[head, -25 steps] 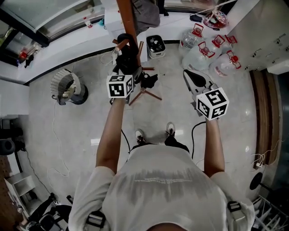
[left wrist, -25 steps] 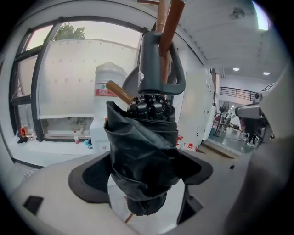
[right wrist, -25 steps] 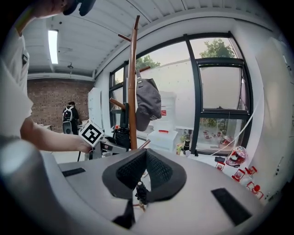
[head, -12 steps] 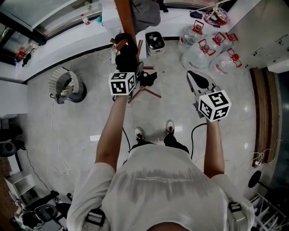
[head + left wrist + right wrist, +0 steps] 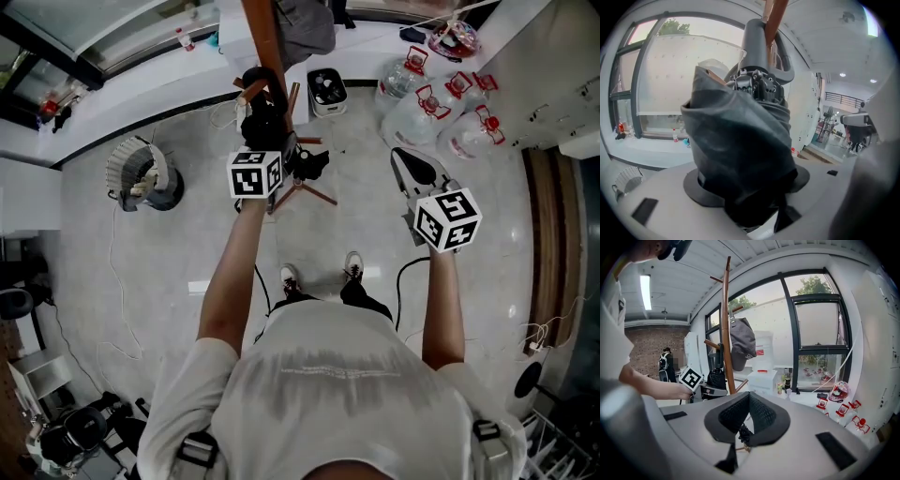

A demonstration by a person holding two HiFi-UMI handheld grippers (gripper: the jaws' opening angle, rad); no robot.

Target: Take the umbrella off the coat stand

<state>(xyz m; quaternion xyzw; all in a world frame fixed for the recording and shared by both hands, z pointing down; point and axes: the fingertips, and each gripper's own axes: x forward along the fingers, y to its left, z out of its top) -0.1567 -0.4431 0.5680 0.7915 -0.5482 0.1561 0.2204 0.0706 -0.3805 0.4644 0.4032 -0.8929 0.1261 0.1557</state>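
L gripper (image 5: 270, 131) jaws were being closed round the umbrella's (image 5: 736, 150) crumpled black fabric, beside the brown wooden coat stand (image 5: 725, 333); R gripper's (image 5: 749, 411) mesh-textured jaws were kept clenched, empty.

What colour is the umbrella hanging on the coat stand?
Black. The umbrella shows best in the left gripper view, where it fills the frame.

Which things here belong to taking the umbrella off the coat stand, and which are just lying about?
Job: umbrella; coat stand; left gripper, jaws closing with the umbrella between them.
Lying about: cap on the stand; water jugs; fan; right gripper, shut and empty.
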